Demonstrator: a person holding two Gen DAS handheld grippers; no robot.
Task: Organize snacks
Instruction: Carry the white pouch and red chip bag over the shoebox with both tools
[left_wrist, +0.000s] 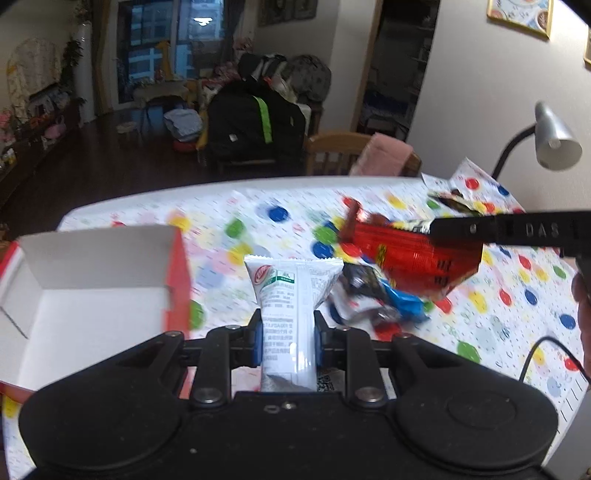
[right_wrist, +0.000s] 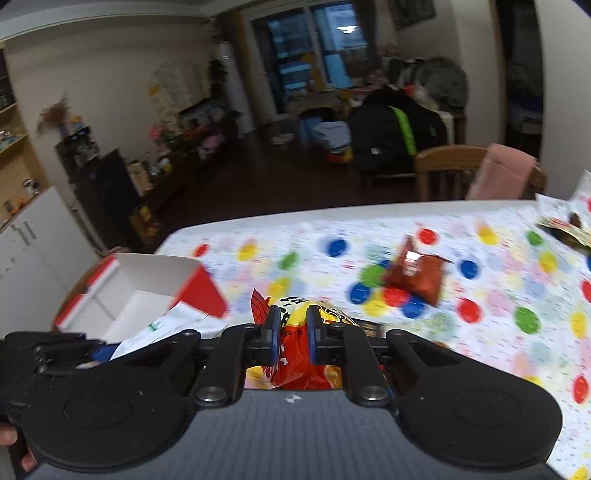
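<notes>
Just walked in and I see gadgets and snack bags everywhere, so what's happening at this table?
A person is sorting snacks with a handheld gripper in each hand. The left gripper is shut on a white snack packet, and the right gripper is shut on a red and yellow snack bag. An open red and white box sits to the left on the dotted tablecloth, with nothing visible inside it. A few more snack packets lie loose on the cloth.

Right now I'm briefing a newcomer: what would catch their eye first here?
Both grippers hold snacks: the left gripper clamps a white packet, and the right gripper clamps a red-and-yellow packet. To the left sits an open red box with a white inside, on a polka-dot tablecloth.
</notes>
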